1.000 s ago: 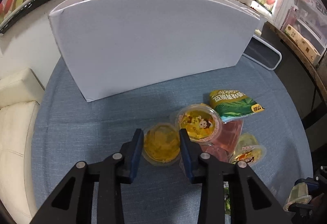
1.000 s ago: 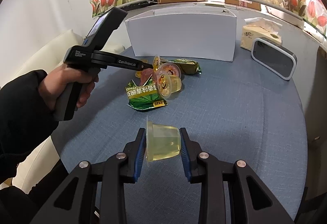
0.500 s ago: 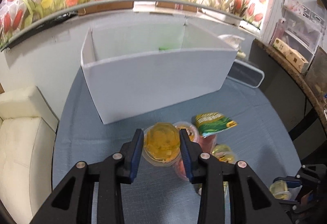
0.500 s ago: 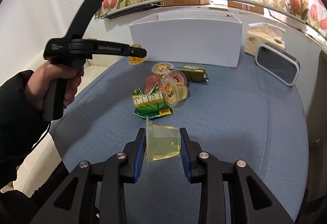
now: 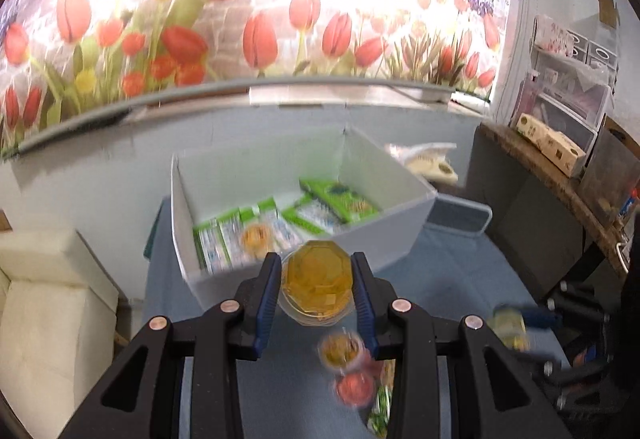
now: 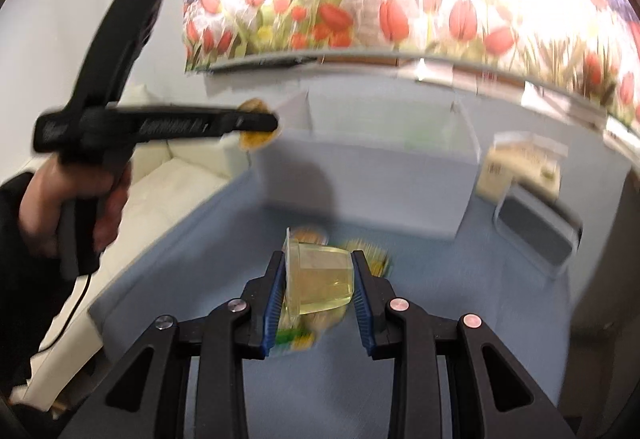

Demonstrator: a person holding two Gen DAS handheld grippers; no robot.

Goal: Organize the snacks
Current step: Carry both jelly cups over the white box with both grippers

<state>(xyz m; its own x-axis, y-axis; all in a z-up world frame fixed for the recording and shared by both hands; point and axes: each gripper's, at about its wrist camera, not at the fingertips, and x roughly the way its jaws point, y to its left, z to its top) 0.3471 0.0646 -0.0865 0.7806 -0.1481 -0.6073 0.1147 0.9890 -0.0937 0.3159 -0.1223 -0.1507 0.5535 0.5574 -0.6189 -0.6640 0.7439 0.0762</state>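
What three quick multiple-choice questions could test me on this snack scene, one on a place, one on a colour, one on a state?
1. Where do the green packets lie?
A. Inside the white box
B. On the sofa
C. On top of the tissue box

2. What colour is the jelly cup in the left gripper?
A. Blue
B. Amber-orange
C. Black

3. What state is the right gripper in?
A. Wide open, holding nothing
B. Lying flat on the table
C. Closed on a pale yellow jelly cup

Answers:
1. A: the left wrist view shows them on the floor of the white box.
2. B: the cup between the blue pads is amber-orange.
3. C: both pads press the sides of the pale yellow jelly cup, held above the table.
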